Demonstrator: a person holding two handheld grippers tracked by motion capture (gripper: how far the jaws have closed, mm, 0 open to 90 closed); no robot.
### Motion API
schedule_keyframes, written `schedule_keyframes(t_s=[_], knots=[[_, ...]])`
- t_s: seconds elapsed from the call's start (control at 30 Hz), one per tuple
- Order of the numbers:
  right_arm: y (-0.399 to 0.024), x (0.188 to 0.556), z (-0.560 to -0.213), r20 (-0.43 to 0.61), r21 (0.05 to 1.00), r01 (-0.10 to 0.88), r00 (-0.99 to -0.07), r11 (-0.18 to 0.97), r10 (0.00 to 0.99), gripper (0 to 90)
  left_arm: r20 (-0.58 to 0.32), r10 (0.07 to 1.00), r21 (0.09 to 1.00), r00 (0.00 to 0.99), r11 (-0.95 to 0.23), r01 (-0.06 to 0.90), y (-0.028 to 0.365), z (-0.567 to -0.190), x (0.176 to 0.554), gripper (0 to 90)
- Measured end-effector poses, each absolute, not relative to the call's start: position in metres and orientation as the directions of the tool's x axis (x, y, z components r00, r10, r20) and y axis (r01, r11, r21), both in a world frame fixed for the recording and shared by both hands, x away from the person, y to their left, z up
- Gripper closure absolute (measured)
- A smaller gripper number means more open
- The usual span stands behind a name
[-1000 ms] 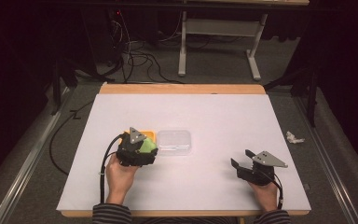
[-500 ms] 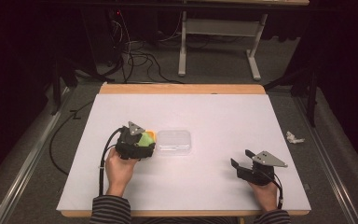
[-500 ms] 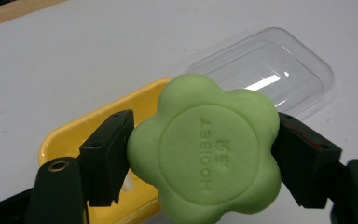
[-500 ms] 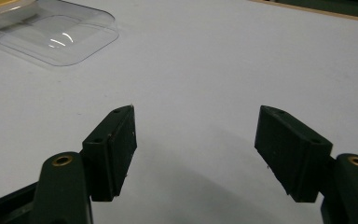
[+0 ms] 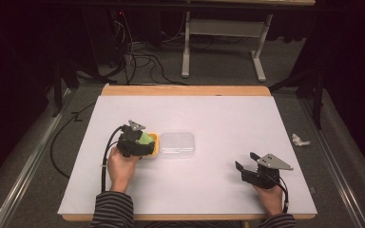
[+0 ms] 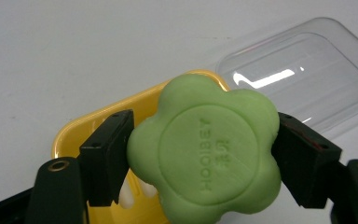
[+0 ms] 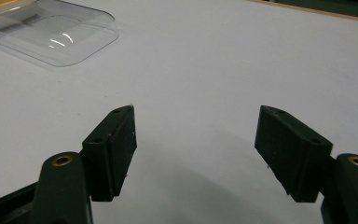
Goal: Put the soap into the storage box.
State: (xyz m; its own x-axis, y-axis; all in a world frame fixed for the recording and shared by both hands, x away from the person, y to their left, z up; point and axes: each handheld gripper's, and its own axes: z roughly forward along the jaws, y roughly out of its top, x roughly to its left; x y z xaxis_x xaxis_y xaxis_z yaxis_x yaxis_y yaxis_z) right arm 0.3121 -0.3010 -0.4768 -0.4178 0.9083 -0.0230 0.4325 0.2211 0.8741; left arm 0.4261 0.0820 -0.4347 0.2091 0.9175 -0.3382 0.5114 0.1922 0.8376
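1. Two grippers are at work: the left gripper point(image 5: 141, 144) is clamped on a green flower-shaped soap point(image 6: 205, 148), one black jaw pressing each side of it, while the right gripper point(image 5: 247, 167) sits at the lower right of the high view with its jaws spread wide and nothing between them.
2. In the left gripper view the soap hangs over the yellow soap dish point(image 6: 102, 121), which fills the lower left of the frame; whether it already touches the dish floor I cannot tell.
3. To do this step well, I judge the soap should be centred over the dish and lowered flat, with the jaws released only once it rests, since the rounded lobes give little purchase.
4. Just beside the dish, toward the upper right of the left gripper view, lies the clear plastic lid point(image 6: 303, 70); dish and lid look close or touching, so any sideways drift that way risks nudging it.
5. Open room is generous: the white table top point(image 5: 228, 114) is bare across the centre and upper part of the high view.
6. Both hands sit near the bottom edge of the table, so pulling back offers less margin than moving forward.
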Motion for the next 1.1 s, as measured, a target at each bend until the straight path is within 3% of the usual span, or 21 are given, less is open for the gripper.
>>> schedule_keyframes(t_s=[1.1], knots=[[-0.301, 0.312, -0.477, -0.031, 0.873, 0.431, -0.418, 0.228, 0.908, 29.3, -0.284, 0.949, 0.823, 0.139, 0.167, 0.543, 0.085, -0.459, 0.447, 27.1]])
